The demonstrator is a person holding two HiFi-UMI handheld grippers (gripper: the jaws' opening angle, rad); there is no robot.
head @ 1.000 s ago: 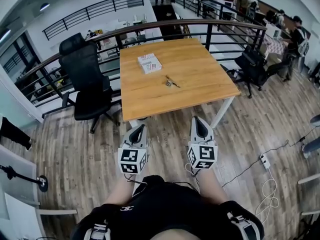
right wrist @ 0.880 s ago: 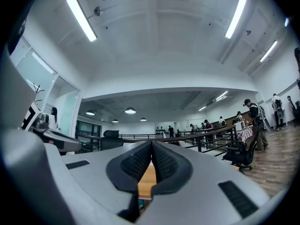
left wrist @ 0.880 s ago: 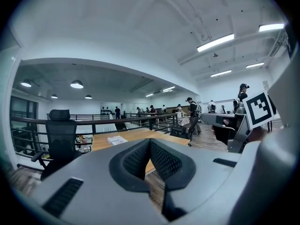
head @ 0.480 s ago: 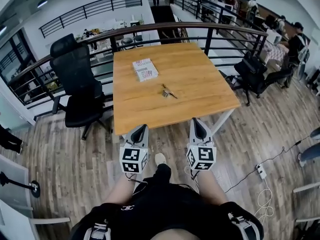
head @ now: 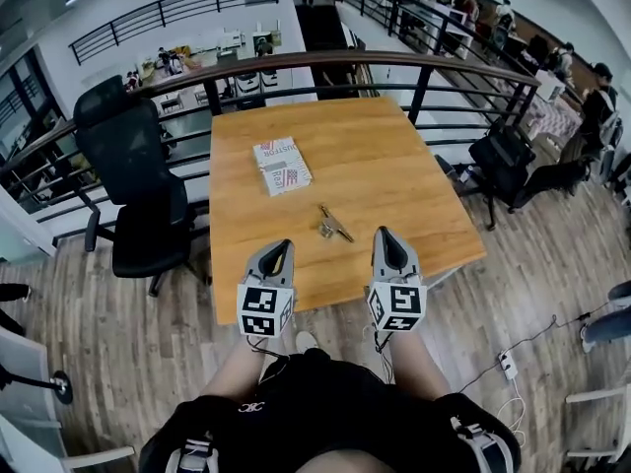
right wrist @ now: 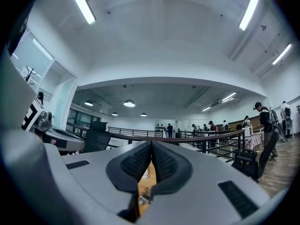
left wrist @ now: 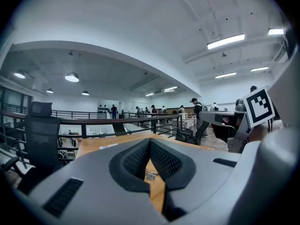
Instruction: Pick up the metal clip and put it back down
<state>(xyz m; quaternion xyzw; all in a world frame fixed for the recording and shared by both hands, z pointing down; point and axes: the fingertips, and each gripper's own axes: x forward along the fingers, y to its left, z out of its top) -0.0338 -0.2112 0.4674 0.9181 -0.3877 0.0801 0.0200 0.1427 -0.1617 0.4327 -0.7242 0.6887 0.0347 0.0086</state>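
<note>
The metal clip point(head: 334, 228) is a small silvery piece with thin arms, and it lies flat on the wooden table point(head: 414, 166), somewhat nearer than the middle of the top. Its long line runs slantwise, from far left to near right. It rests to the near right of a small printed booklet point(head: 281, 167), apart from it, with bare wood all around.
</note>
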